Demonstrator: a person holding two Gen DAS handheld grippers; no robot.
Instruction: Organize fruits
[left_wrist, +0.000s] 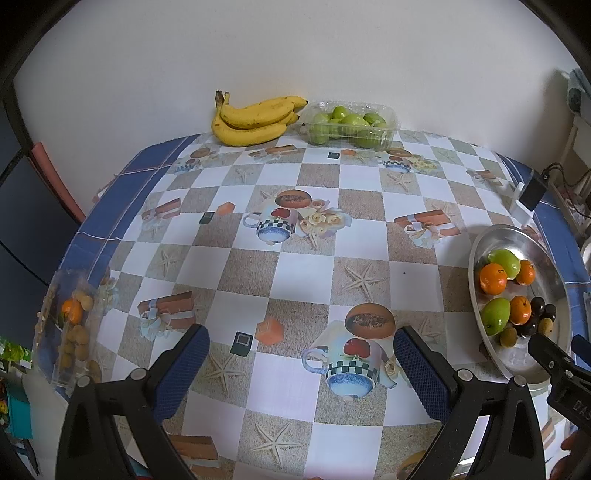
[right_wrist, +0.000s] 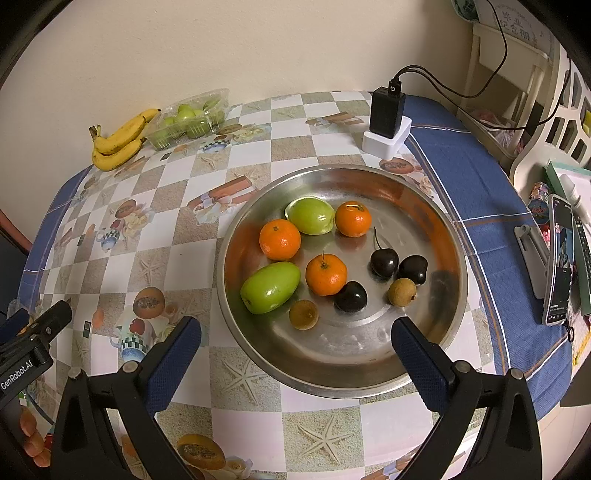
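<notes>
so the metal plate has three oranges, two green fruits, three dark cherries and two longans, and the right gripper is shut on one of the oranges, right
Not quite. The right gripper is open and holds nothing, as the right wrist view shows; its fingers sit over the near rim of the metal plate. The fruit count is right.

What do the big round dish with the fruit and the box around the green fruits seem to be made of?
The dish looks like metal, probably stainless steel: silvery, brushed, mirroring the oranges' colour on its wall. The box looks like thin clear plastic: the green fruits show through its glossy, ribbed walls.
</notes>
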